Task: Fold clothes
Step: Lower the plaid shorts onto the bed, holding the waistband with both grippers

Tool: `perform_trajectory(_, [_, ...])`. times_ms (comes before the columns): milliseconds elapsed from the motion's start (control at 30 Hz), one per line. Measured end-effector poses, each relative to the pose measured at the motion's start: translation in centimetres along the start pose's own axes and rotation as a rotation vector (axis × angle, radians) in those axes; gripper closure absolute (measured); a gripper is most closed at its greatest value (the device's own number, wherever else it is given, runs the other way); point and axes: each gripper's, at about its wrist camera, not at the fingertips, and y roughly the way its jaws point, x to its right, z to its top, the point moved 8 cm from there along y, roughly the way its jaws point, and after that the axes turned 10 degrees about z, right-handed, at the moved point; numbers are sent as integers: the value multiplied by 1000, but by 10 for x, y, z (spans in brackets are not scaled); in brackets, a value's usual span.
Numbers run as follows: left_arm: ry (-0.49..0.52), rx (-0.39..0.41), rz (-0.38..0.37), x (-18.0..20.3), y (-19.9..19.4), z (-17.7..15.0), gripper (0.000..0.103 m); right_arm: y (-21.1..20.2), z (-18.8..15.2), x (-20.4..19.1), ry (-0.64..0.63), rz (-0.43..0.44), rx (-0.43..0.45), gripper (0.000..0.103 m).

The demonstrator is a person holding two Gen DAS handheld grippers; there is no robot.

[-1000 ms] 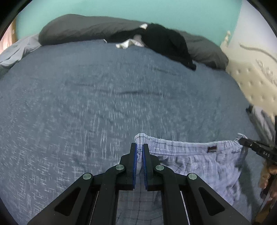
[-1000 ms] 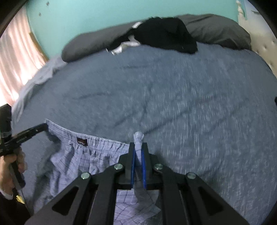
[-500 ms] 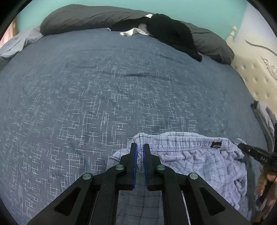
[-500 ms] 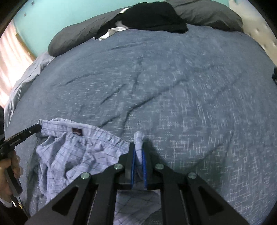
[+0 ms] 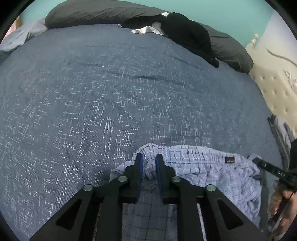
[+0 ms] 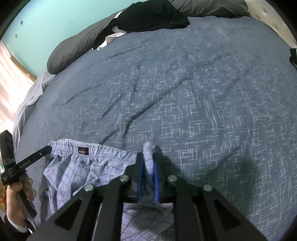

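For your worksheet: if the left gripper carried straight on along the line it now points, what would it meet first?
Most likely the checked shorts: their bunched waistband lies between the left gripper's parted jaws, which have just been opening. Beyond it lies the blue bedspread; depth is uncertain.

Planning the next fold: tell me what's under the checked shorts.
The checked shorts lie on the blue bedspread. Anything beneath their bunched cloth is covered.

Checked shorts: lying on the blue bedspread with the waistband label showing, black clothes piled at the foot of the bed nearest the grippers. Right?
Not quite. The black clothes lie at the far end, against the dark pillows, as the left wrist view shows. The checked shorts do lie on the blue bedspread, label showing.
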Motion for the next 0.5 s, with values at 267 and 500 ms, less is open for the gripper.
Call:
perform_trajectory(267, [-58,-35,-56,-3,5,1,68,-5,9,14,120,70,39,79])
perform_trajectory(500, [-25,-13,-36,0,5,4,85,-1,9,13,78,20,32,79])
